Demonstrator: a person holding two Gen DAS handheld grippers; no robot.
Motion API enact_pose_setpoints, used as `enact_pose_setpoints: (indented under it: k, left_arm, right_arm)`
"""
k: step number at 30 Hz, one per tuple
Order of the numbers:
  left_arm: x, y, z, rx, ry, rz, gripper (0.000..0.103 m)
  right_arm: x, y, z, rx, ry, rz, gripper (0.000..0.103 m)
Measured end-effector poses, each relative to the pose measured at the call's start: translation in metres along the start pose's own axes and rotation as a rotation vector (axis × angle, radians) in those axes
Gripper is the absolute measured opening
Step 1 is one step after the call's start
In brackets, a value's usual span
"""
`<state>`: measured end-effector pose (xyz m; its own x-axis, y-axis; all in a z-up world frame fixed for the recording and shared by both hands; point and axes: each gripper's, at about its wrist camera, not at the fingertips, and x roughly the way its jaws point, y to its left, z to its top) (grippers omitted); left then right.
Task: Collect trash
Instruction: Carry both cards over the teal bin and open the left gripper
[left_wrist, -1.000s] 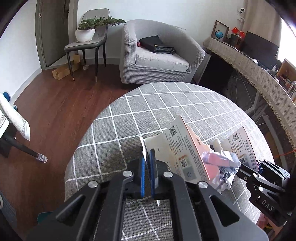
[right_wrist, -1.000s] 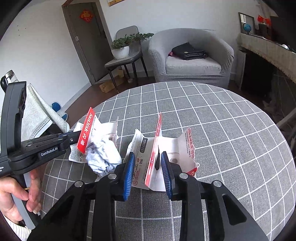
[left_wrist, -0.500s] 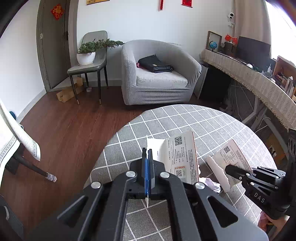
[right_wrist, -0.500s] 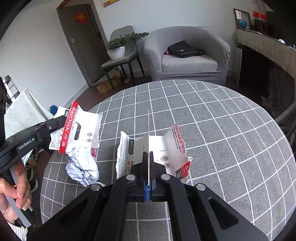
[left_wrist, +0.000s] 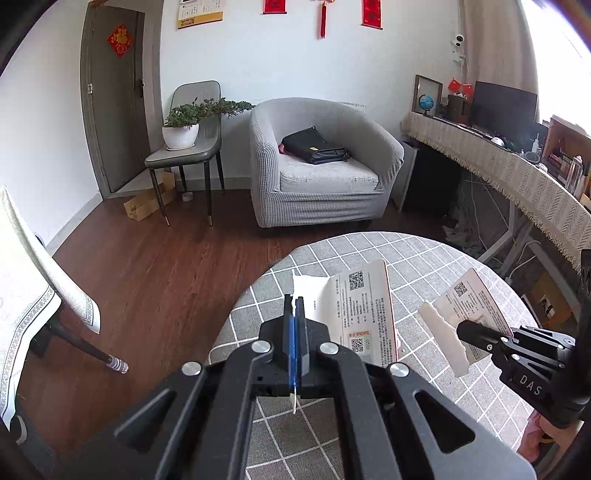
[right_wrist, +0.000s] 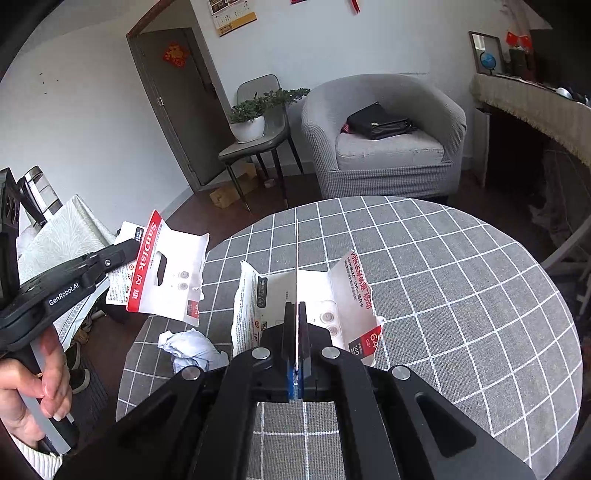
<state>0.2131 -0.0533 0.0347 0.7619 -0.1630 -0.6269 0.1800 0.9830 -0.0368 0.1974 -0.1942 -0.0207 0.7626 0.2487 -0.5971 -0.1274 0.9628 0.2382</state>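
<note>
- Trash here is three pieces: two torn SanDisk card packages, each already clamped in a claw, and a crumpled paper ball (right_wrist: 192, 349) lying on the round table (right_wrist: 461, 295) with the grey checked cloth.
- Left gripper (left_wrist: 294, 325) has its jaws together on the thin edge of the left package (left_wrist: 364, 314); the card stands up from the pads, clear of the cloth, with its printed back leaning to the right in the left wrist view.
- Right gripper (right_wrist: 296, 325) is likewise pinched shut on the middle fold of the right package (right_wrist: 332, 295), whose two torn flaps splay out to either side above the cloth.
- Seen from the right wrist camera, the paper ball sits near the table's left edge, below the hanging left package (right_wrist: 162, 269) and just left of the right claw's own fingers.
- That ball seems nearer the right gripper, lying between the two claws rather than ahead of either; neither touches it.
- It is lumpy with no clear long axis, so approach direction likely matters little.
- Both claws are full, so the likely next need is a bin, and none is visible in either view; the ball would wait until a claw is free.
- A hand (right_wrist: 33, 391) holds the left gripper's handle at the frame's left edge.
</note>
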Motion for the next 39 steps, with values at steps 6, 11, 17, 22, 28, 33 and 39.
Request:
enact_pose_setpoints:
  k: [6,11,17,22,28,33,39]
  left_arm:
    - [-0.024,0.009,-0.017,-0.010,0.006,0.004,0.001]
    - [-0.050,0.025,-0.034,-0.022,0.003,0.023,0.001]
    - [-0.075,0.048,-0.052,-0.056,-0.001,0.052,0.001]
    - [-0.093,0.062,-0.071,-0.077,0.008,0.069,0.001]
    - [-0.103,0.079,-0.098,-0.092,0.043,0.087,0.001]
    - [-0.106,0.107,-0.120,-0.125,0.077,0.109,0.001]
    - [-0.103,0.145,-0.153,-0.164,0.132,0.131,0.001]
  right_arm:
    - [-0.014,0.024,0.003,-0.048,-0.007,0.035,0.000]
    - [-0.021,0.042,0.002,-0.083,-0.004,0.070,0.000]
    - [-0.025,0.071,0.002,-0.133,-0.003,0.114,0.000]
    - [-0.027,0.099,-0.002,-0.191,0.004,0.141,0.000]
    - [-0.026,0.132,-0.007,-0.237,0.017,0.183,0.000]
    - [-0.015,0.158,-0.013,-0.268,0.040,0.208,0.000]
    - [0.010,0.189,-0.025,-0.303,0.096,0.243,0.000]
